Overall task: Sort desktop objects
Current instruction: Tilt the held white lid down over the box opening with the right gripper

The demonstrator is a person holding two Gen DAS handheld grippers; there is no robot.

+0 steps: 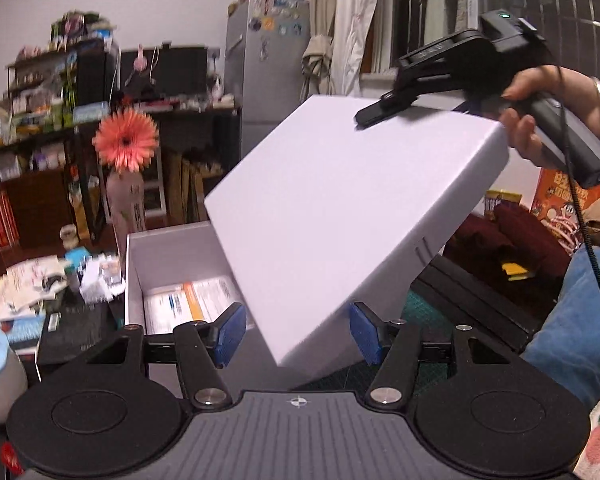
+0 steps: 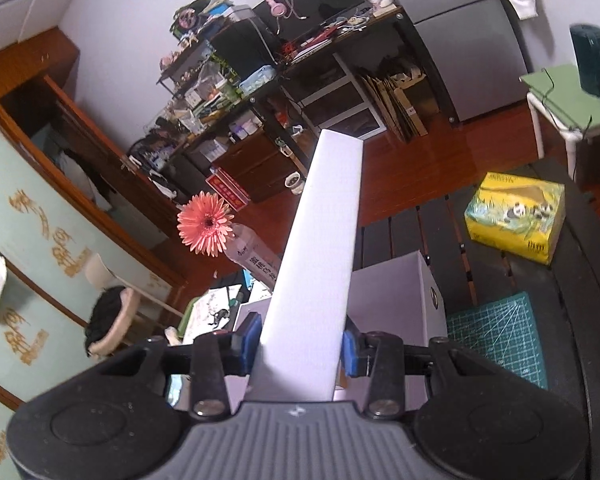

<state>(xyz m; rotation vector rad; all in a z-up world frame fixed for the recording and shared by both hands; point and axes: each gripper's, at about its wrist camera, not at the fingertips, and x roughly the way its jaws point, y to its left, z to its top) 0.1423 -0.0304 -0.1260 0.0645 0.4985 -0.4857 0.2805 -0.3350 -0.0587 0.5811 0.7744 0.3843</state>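
Here the right hand-held gripper [image 2: 300, 344] clamps a white lid [image 2: 316, 256] above a dark slatted table [image 2: 404, 236]; the left's state is unclear.

Open box [image 1: 168, 264] interior partly behind lid [image 1: 340, 220]

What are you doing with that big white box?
A person holds a gripper in each hand. The right gripper is clamped on the white lid, holding it tilted above the open white box. Papers already lie inside the box. The left gripper is near the lid's lower corner, its blue pads not pressing on it. It looks like the lid is about to go on.
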